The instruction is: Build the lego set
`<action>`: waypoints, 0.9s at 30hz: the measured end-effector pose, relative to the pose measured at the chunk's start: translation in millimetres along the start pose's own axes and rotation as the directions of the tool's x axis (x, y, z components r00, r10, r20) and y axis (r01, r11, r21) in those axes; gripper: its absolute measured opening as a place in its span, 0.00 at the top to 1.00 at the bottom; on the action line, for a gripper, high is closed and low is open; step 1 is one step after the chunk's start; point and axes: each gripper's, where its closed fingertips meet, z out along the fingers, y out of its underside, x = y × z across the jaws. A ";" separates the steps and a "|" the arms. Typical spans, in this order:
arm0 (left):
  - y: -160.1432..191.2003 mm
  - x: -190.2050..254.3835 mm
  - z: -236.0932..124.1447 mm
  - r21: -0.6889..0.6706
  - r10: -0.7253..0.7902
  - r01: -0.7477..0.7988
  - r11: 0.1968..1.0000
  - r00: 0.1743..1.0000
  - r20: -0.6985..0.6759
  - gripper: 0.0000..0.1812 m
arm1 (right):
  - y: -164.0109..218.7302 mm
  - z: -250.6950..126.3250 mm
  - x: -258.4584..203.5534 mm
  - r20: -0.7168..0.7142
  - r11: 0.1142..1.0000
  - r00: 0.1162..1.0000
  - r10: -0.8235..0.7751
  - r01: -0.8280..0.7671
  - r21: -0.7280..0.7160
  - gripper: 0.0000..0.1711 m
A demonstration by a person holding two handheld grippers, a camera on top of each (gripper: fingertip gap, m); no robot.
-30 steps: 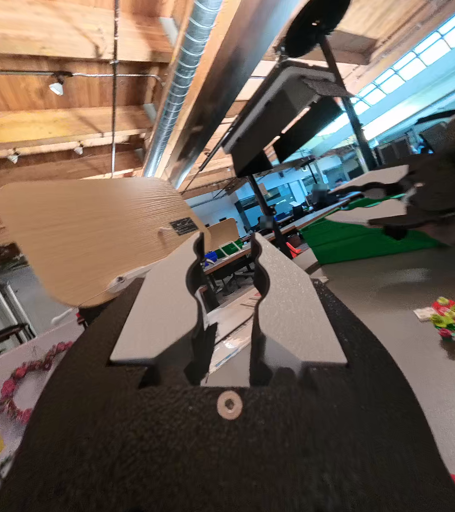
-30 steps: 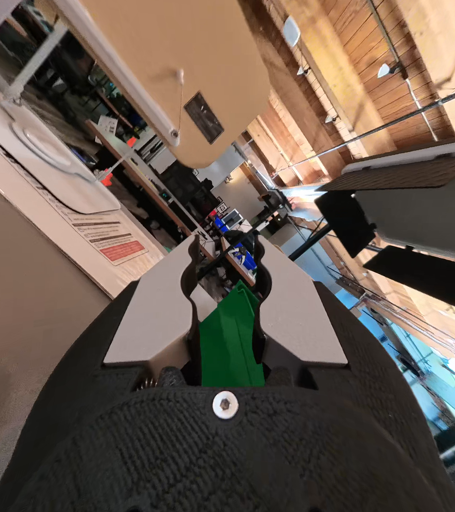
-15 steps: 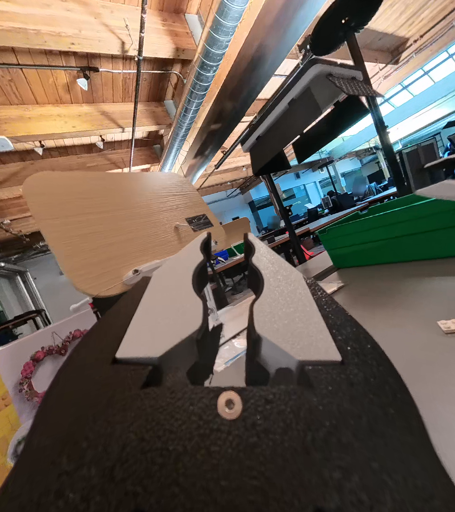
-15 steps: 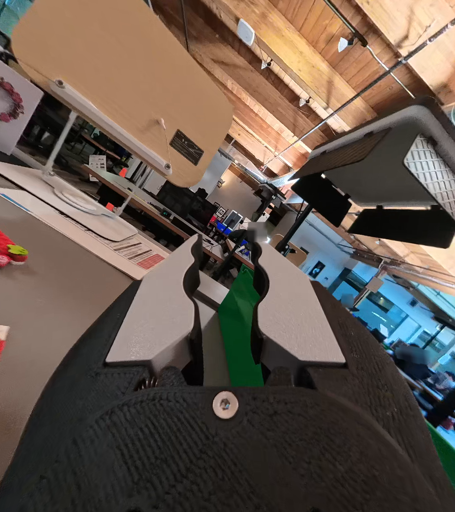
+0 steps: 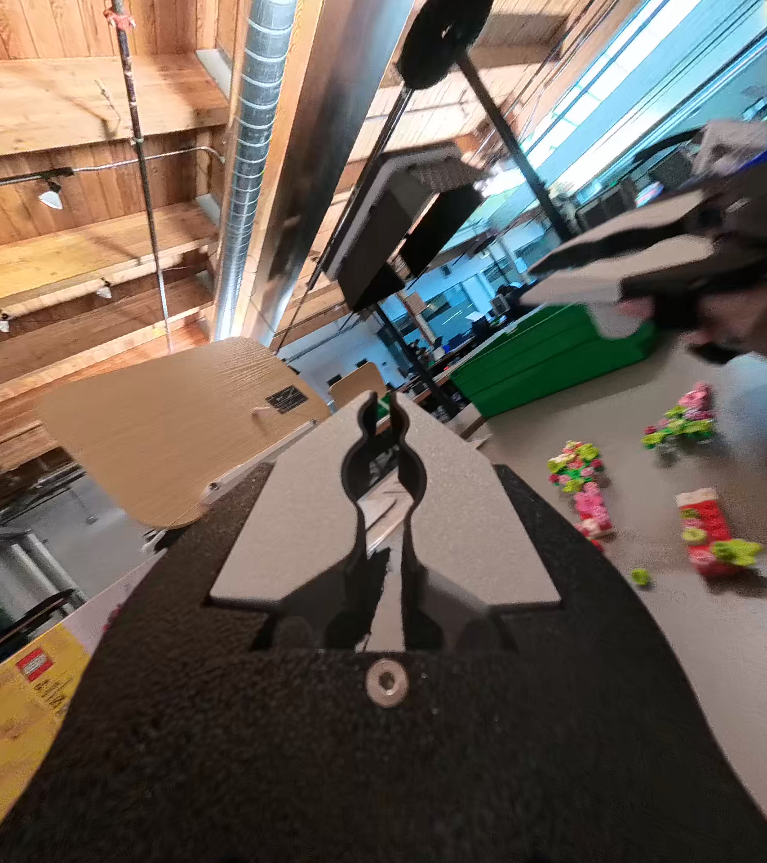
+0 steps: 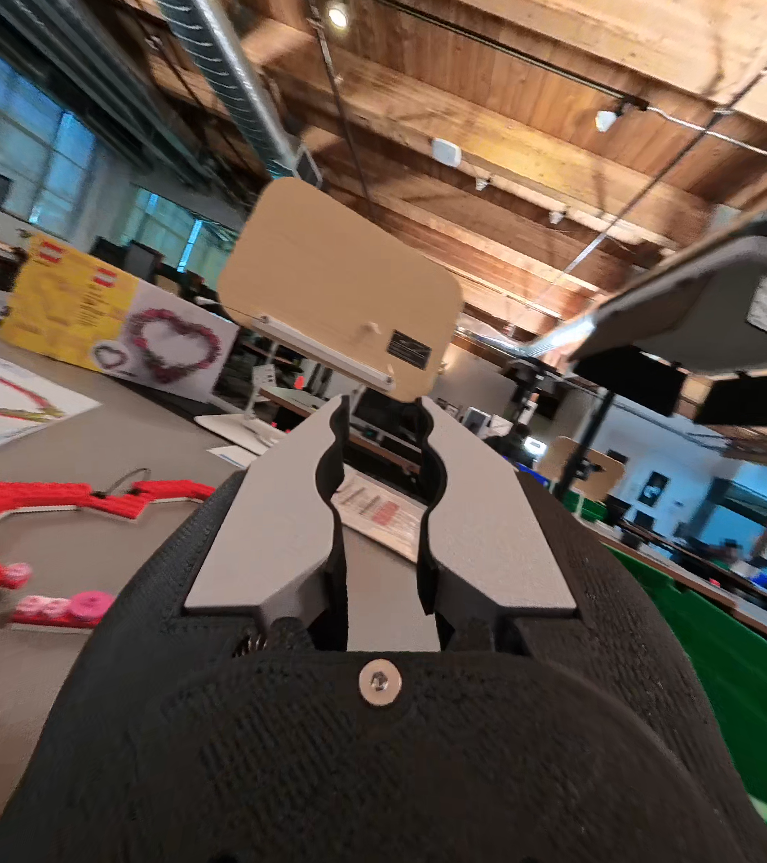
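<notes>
Your left gripper (image 5: 385,411) is nearly clenched and holds nothing, raised off the table (image 5: 722,677); the flower clusters (image 5: 577,467) and red piece (image 5: 706,532) lie to its right. Your right gripper (image 6: 383,415) is spread and empty, with the red heart frame (image 6: 68,497) lying on the table to its left.
</notes>
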 end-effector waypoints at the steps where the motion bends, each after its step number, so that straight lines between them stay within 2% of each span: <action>1: -5.6 2.8 -3.8 0.020 -0.014 0.015 1.000 1.000 -0.017 0.99 | -2.6 3.3 -11.5 0.030 1.000 1.000 -0.003 0.003 0.004 0.85; 6: -3.6 7.4 -1.3 0.025 -0.049 0.051 0.998 0.997 -0.063 0.99 | -10.0 12.1 -46.5 0.107 1.000 0.994 -0.001 -0.001 0.013 0.86; 11: -8.3 13.2 -0.9 0.042 -0.025 0.028 0.999 0.996 -0.082 1.00 | -1.5 15.1 -42.9 0.085 1.000 0.996 -0.012 0.014 -0.021 0.86; 14: -6.3 -3.6 -3.5 0.041 -0.027 0.028 0.999 0.999 -0.021 1.00 | 0.6 11.1 -31.3 0.034 0.999 0.999 -0.030 0.031 -0.038 0.87; 18: 20.1 -58.6 -11.8 -0.014 -0.143 0.148 0.989 0.976 0.163 1.00 | 5.4 -5.6 -1.9 -0.082 0.992 0.992 -0.093 0.085 -0.093 0.91; 20: 28.2 -80.8 -19.3 -0.030 -0.120 0.131 0.991 0.966 0.229 1.00 | 9.3 -15.8 13.2 -0.140 0.990 0.987 -0.074 0.056 -0.129 0.92; 23: 34.2 -99.4 -28.2 -0.053 -0.081 0.100 0.994 0.955 0.284 1.00 | 6.8 -30.0 22.7 -0.185 0.989 0.981 -0.053 0.027 -0.142 0.93; 27: 32.9 -100.9 -28.8 -0.040 -0.112 0.128 0.991 0.953 0.283 1.00 | -2.0 -41.9 12.5 -0.157 0.988 0.986 -0.063 0.040 -0.150 0.94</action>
